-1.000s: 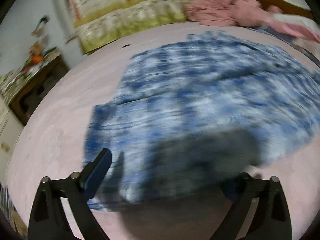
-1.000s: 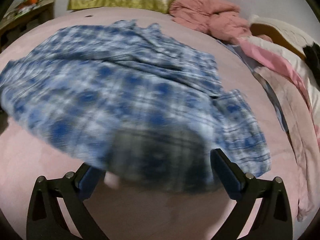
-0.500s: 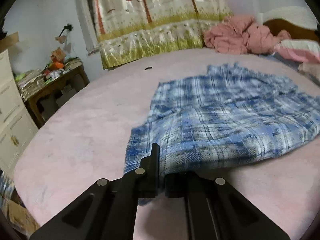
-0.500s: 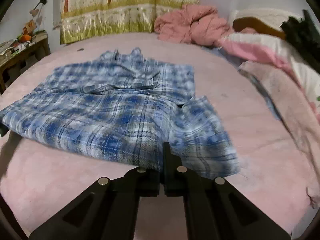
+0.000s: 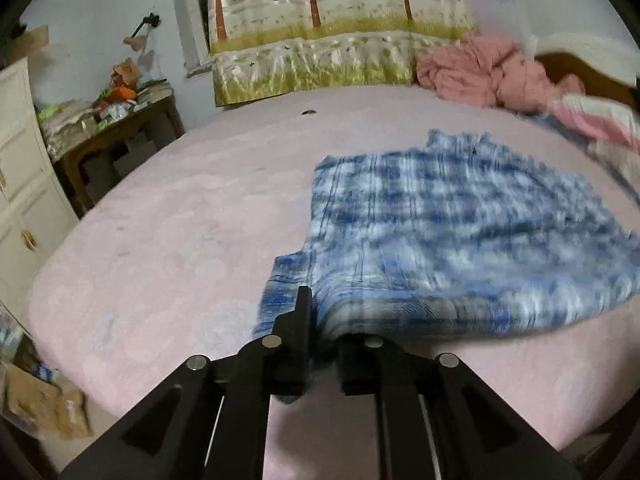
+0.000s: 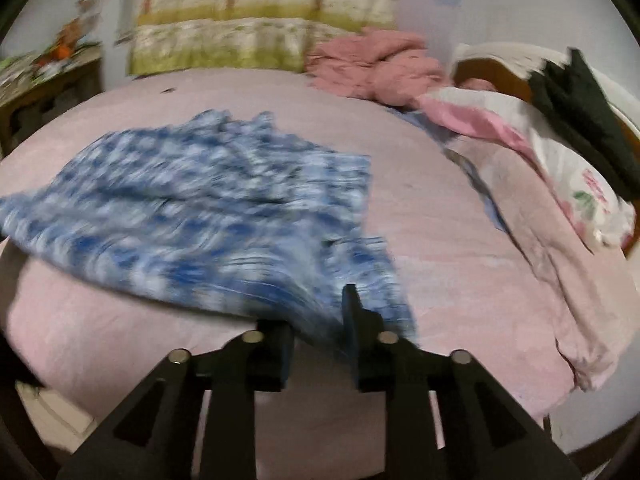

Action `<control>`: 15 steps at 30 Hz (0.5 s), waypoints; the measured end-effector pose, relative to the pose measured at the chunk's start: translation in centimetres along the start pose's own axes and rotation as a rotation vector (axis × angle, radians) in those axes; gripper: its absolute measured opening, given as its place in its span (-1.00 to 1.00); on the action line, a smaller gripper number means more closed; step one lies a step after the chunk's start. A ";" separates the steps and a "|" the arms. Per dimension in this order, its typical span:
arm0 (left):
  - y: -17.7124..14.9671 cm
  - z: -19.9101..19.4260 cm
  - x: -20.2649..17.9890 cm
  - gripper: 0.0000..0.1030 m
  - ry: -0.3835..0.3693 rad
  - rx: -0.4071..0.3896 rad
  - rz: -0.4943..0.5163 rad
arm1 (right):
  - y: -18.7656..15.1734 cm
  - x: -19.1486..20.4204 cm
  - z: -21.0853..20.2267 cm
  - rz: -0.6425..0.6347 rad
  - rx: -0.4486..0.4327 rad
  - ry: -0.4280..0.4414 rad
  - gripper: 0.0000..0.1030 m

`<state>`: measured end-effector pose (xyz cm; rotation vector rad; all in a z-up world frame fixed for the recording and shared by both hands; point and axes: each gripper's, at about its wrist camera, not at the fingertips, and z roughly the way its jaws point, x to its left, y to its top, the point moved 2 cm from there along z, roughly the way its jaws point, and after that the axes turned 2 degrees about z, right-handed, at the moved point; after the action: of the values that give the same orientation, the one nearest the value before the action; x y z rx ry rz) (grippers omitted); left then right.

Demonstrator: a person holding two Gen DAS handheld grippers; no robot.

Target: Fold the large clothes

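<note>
On bed [image 5: 168,240], shirt hem [image 5: 400,308] between both grippers' fingers

Plaid shirt [image 5: 460,232] soft woven cloth; bedsheet [image 5: 180,240] matt pink fabric.

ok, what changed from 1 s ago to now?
Both grippers went from open to shut on the plaid shirt: left gripper and right gripper each pinch its near hem, which now lifts off the bed. Pink blanket unchanged.

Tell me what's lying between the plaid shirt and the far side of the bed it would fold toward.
Nothing visible. Both grippers pinch the plaid shirt's near hem; beyond it the pink sheet lies bare. The pink blanket heap sits far back.
</note>
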<state>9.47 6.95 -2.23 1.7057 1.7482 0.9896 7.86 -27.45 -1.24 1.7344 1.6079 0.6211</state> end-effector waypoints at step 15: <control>17.8 14.8 -0.4 -0.90 -0.110 0.112 0.032 | 15.0 -0.9 11.0 0.051 -0.062 0.039 -0.95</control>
<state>32.11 7.94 2.62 1.8262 1.7390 0.8090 25.81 -30.13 2.94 1.7323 1.5577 0.7261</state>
